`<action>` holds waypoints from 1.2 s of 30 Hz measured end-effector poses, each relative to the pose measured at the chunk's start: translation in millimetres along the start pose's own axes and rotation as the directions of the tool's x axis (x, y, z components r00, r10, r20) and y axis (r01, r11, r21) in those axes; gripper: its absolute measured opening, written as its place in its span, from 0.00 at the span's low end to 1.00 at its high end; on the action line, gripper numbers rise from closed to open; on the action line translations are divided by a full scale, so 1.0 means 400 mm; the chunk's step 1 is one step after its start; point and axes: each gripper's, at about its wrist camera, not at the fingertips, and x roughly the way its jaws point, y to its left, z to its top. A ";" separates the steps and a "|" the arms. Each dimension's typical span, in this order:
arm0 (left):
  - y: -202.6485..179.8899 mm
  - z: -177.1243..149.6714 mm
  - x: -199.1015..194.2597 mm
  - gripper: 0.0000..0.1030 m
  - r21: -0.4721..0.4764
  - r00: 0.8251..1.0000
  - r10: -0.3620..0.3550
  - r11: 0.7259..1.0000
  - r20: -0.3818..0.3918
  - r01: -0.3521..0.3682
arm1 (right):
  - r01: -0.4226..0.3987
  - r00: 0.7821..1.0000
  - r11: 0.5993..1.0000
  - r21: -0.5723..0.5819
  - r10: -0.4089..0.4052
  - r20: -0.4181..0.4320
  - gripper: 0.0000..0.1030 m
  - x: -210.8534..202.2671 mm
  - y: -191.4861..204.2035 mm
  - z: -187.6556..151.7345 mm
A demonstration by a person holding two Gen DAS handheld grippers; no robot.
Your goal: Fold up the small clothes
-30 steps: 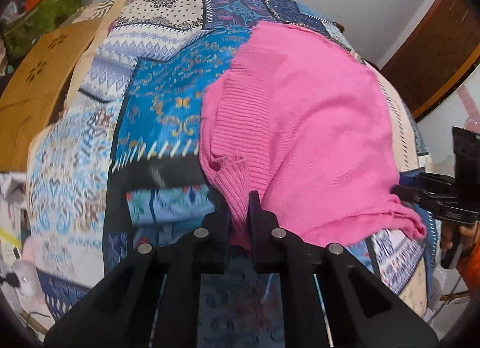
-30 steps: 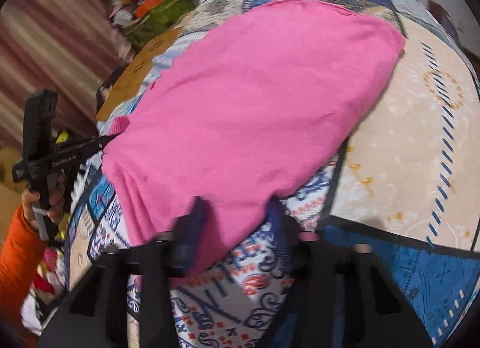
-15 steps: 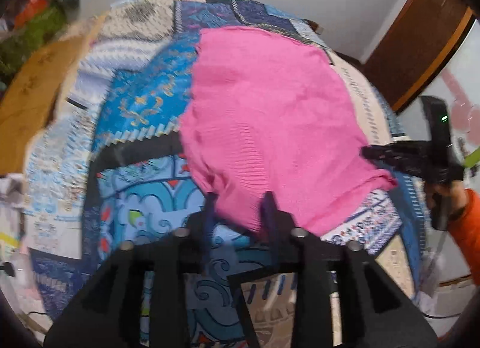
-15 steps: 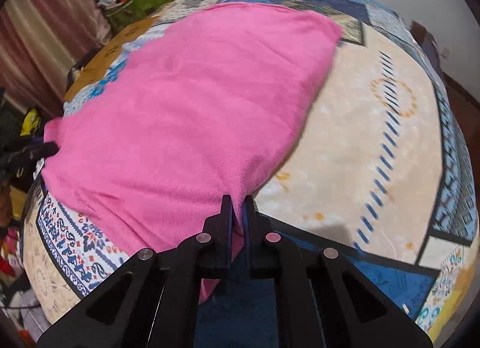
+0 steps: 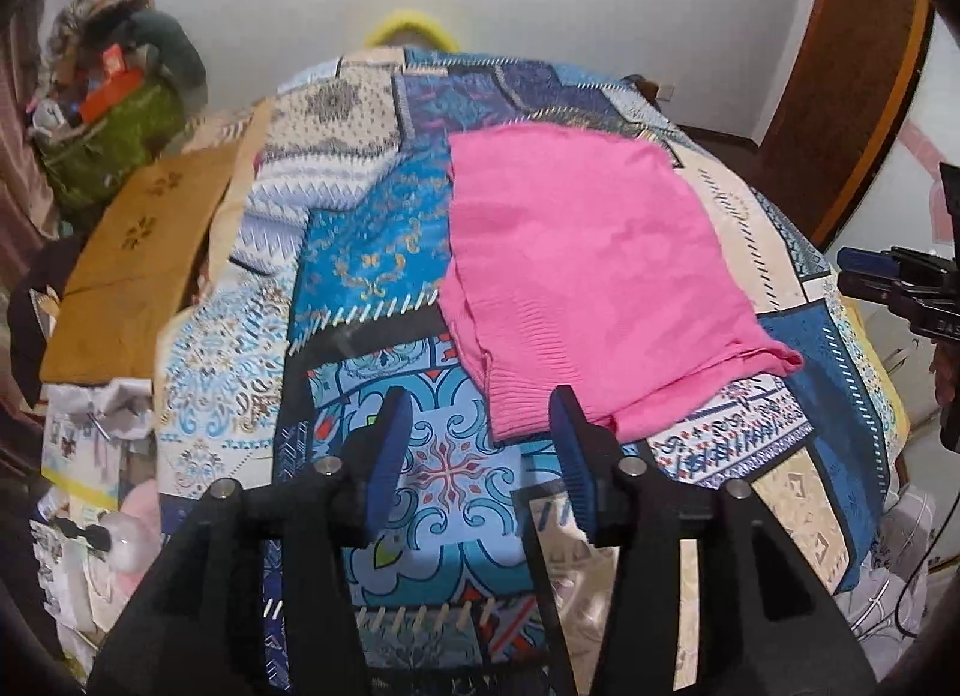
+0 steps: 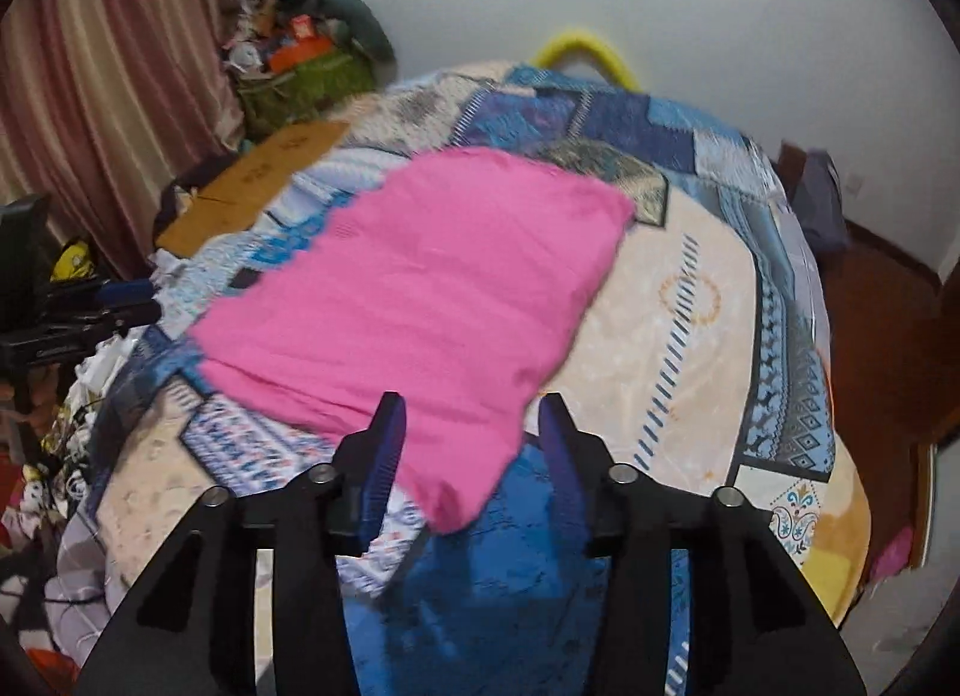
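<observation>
A pink knit garment (image 5: 576, 276) lies flat on the patterned bedspread (image 5: 372, 252); it also shows in the right wrist view (image 6: 420, 306). My left gripper (image 5: 480, 432) is open and empty, raised near the garment's ribbed near-left corner. My right gripper (image 6: 471, 432) is open and empty, above the garment's near-right corner. Each gripper shows at the edge of the other's view: the right one (image 5: 888, 282) and the left one (image 6: 90, 306).
A tan board (image 5: 132, 264) lies along the bed's left side. A green bag of clutter (image 5: 108, 132) stands at the far left by the curtain (image 6: 96, 96). A wooden door (image 5: 852, 84) is at the right. A yellow hoop (image 6: 582, 54) is behind the bed.
Both grippers were shut on the garment's near corners within the last second. Now both are open, pulled back and raised, and the garment lies flat on the bed.
</observation>
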 end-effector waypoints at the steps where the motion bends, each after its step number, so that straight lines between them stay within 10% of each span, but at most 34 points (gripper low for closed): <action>1: -0.006 -0.002 -0.008 0.50 0.011 1.000 -0.001 1.000 0.006 0.001 | -0.009 1.000 1.000 -0.003 0.009 0.008 0.51 -0.008 0.011 -0.001; 5: -0.038 -0.018 -0.017 0.66 0.047 1.000 0.004 0.999 0.022 -0.005 | -0.026 0.999 0.999 -0.035 0.027 0.023 0.59 -0.011 0.058 -0.018; 25: -0.135 -0.032 0.167 0.75 0.262 0.998 0.023 0.965 -0.055 -0.008 | -0.075 0.985 0.995 -0.067 0.064 -0.158 0.59 0.218 0.060 -0.079; 36: -0.161 -0.013 0.203 0.15 0.259 0.999 -0.004 0.966 -0.051 0.017 | -0.090 0.985 0.993 -0.076 0.077 -0.155 0.09 0.253 0.062 -0.061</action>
